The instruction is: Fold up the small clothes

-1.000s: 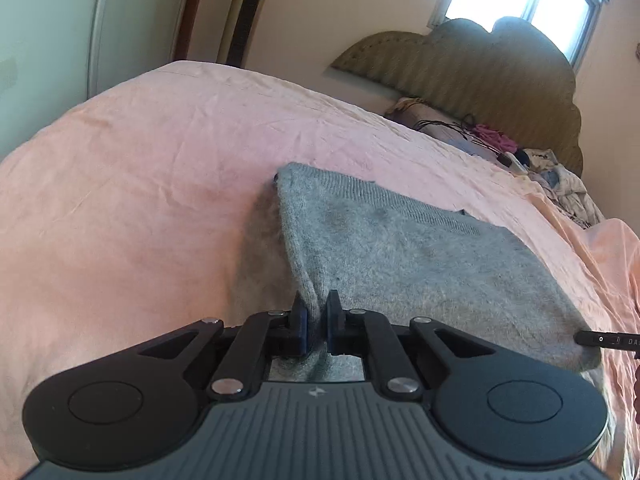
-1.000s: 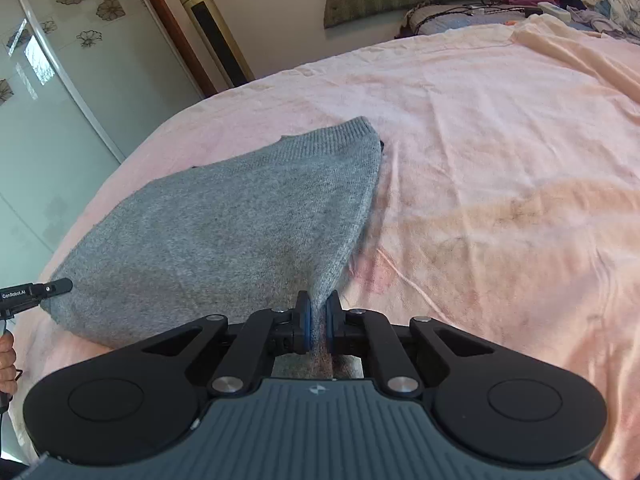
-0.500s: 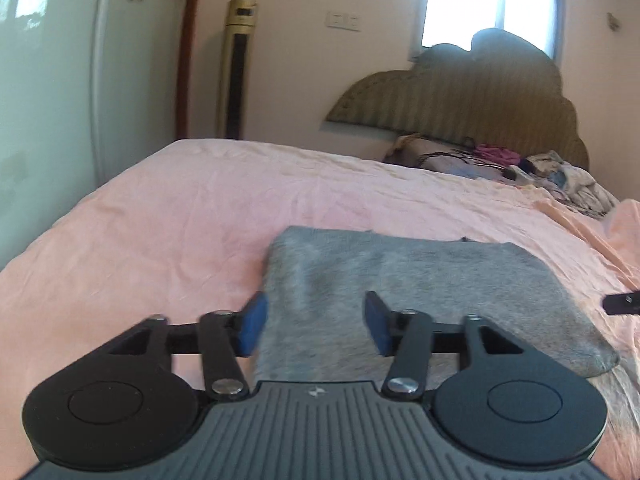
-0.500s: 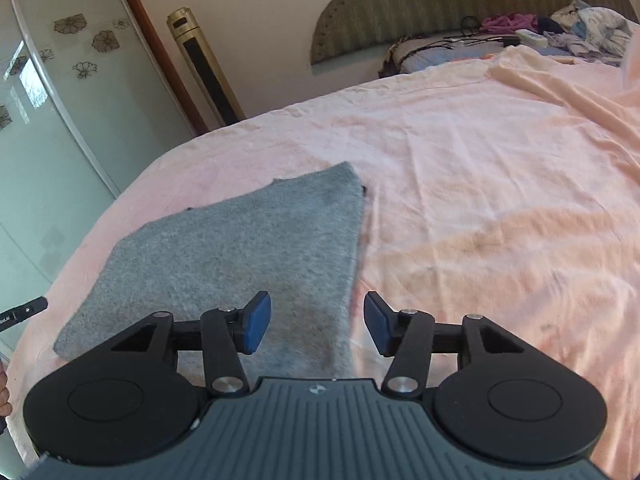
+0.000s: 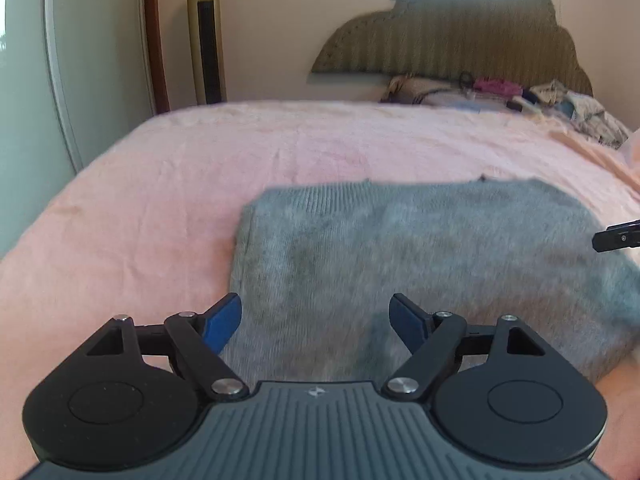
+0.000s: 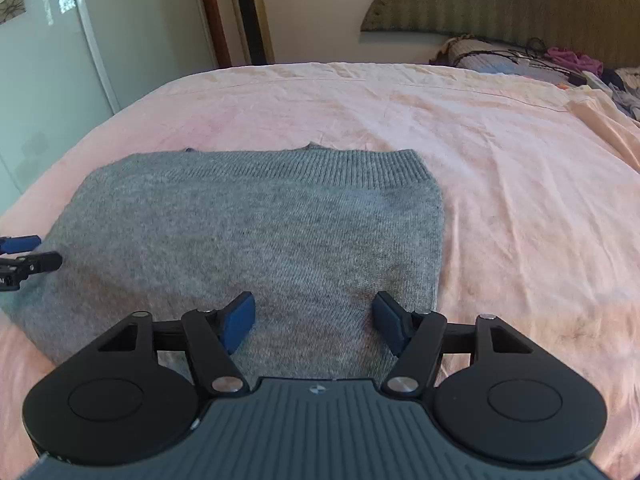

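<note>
- The grey knitted garment (image 6: 256, 236) lies folded into a rough rectangle on the bed, just ahead of and below both tongs; its far edge is a ribbed band, the rest a soft, fuzzy knit.
- The left tongs (image 5: 316, 320) are opening, blue pads wide apart above the cloth, gripping nothing.
- The right tongs (image 6: 314, 320) are opening too, pads clear of the knit.
- The pink bedsheet (image 6: 500, 168) is creased and matte.
- Far beyond, a scalloped, ribbed headboard (image 5: 460, 36).
</note>
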Motion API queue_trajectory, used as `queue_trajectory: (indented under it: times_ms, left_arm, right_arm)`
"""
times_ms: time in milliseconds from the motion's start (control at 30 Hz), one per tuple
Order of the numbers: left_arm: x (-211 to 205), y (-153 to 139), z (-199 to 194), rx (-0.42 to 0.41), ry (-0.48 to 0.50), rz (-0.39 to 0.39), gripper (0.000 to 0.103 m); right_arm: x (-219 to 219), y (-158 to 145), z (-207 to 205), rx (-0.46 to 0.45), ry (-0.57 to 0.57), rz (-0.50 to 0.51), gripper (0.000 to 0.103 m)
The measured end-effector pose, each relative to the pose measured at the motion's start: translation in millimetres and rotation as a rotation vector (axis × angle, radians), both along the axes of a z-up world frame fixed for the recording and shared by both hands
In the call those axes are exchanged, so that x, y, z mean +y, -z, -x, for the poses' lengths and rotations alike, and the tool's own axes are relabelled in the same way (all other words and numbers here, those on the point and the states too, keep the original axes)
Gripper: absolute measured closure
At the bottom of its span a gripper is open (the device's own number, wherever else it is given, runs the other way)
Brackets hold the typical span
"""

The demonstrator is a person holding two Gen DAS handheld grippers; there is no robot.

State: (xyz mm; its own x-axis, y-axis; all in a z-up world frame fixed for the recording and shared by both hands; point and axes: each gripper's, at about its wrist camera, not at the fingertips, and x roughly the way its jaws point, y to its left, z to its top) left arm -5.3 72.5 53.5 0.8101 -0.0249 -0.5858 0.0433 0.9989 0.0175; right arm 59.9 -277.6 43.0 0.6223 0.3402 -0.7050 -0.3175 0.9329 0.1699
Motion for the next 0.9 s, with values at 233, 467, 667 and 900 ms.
queue_trajectory:
  times_ms: [233, 467, 667, 900]
  left_arm:
    - [-45.9, 9.5, -118.4, 0.060, 0.043, -0.048, 0.022]
    - [-8.1, 48.4, -163.6, 0.128, -0.057, 0.013, 0.000]
    - [-22.6, 31.6, -129.9, 0.092, -0.092, -0.069, 0.001]
    - [-34.7, 40.7, -93.8, 0.087, 0.041, -0.001, 0.000]
  right_arm:
    - [22.5, -23.3, -77.6, -0.041, 0.057, -0.100, 0.017]
    - [25.8, 35.3, -119.4, -0.038, 0.054, 0.070, 0.002]
    - [27.2, 30.4, -110.3, -0.058, 0.096, 0.099, 0.006]
    - [38.0, 19.8, -29.8, -0.079, -0.010, 0.047, 0.003]
